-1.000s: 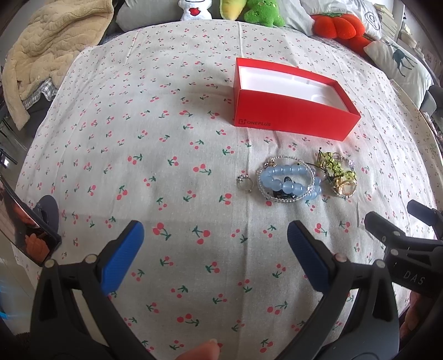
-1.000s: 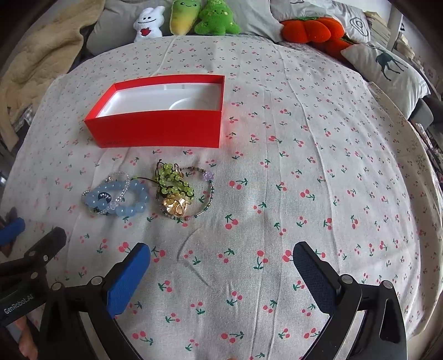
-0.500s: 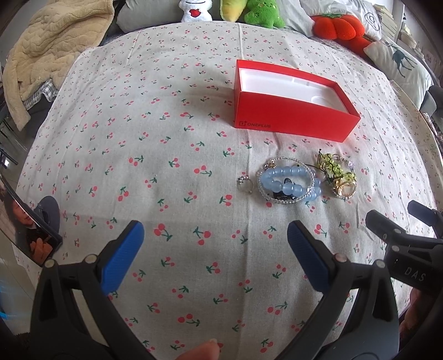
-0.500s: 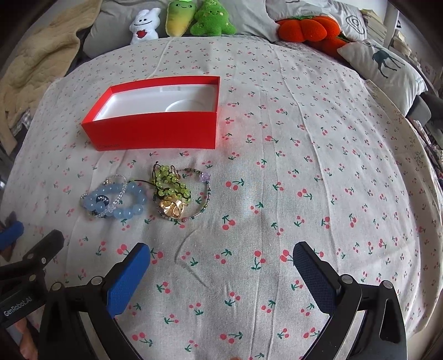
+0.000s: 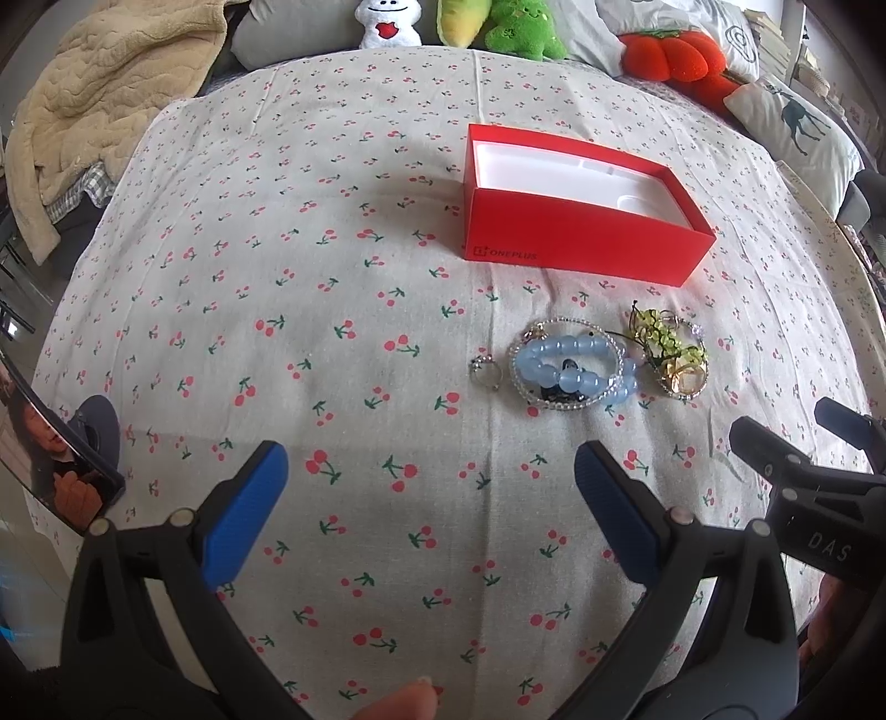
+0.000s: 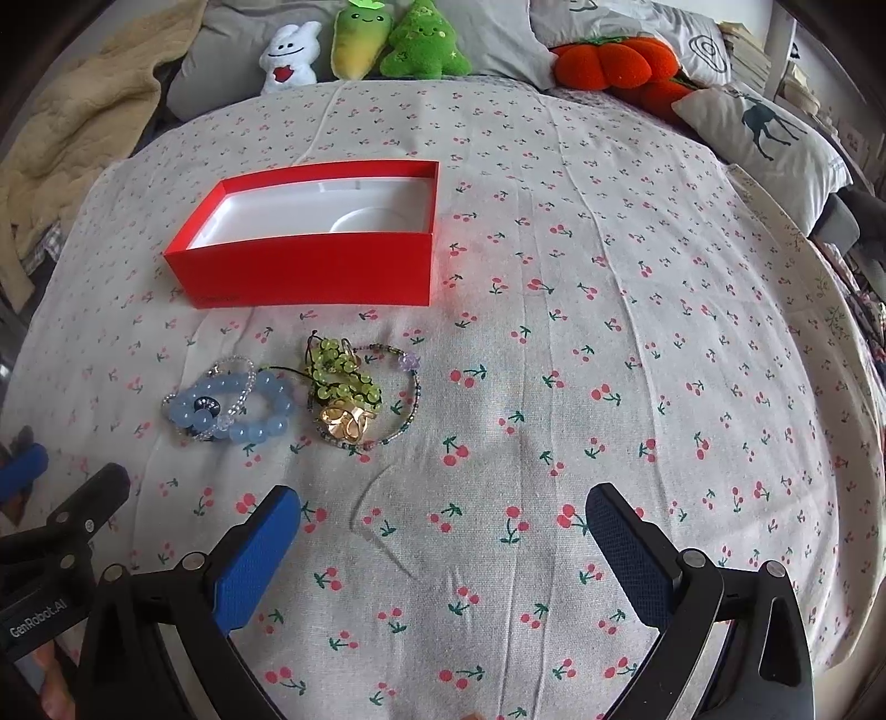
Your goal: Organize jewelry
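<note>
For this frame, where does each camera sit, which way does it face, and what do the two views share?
Left wrist: rides the left gripper, facing forward and down over the cherry-print cloth at the red box and blue bead bracelet; its open blue fingers, a fingertip and the right gripper's side show.
Right wrist: rides the right gripper, facing the same way from further right; open fingers and the left gripper's edge show.
Shared: box, bracelet, green bead piece, plush toys.

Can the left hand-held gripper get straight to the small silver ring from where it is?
Probably yes. The left hand-held gripper is open, and only bare cloth lies between it and the silver ring, which sits apart from the blue bead bracelet.
</note>
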The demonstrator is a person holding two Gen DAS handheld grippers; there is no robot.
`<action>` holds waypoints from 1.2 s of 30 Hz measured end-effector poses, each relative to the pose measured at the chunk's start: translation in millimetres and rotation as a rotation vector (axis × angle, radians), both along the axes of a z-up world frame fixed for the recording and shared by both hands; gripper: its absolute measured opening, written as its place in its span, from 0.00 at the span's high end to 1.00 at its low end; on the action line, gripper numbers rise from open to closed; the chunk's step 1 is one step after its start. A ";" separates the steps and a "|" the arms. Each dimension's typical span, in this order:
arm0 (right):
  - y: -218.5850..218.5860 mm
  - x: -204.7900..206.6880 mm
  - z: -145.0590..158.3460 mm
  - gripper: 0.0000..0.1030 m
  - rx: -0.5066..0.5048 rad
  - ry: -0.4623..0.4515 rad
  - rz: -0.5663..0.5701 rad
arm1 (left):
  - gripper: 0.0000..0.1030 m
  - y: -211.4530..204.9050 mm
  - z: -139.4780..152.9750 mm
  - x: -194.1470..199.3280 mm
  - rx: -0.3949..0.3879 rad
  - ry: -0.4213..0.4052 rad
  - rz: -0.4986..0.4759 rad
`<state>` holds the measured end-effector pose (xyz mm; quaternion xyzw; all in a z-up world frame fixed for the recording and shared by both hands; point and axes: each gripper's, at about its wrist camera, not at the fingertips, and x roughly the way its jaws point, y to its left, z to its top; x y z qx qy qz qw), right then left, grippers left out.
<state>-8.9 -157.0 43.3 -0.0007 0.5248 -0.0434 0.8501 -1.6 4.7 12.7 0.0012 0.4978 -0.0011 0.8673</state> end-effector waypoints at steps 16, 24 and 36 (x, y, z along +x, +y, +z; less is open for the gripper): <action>-0.3 -0.9 3.2 0.00 0.000 -0.011 -0.001 | 0.00 0.6 2.1 -0.3 0.003 -0.014 0.003; 1.8 -1.5 1.3 0.00 0.004 -0.002 0.008 | 0.00 -0.5 4.0 -1.6 0.015 -0.031 -0.005; -2.6 1.9 9.8 0.00 0.063 0.004 0.007 | 0.00 -1.3 11.8 3.0 -0.013 -0.019 -0.036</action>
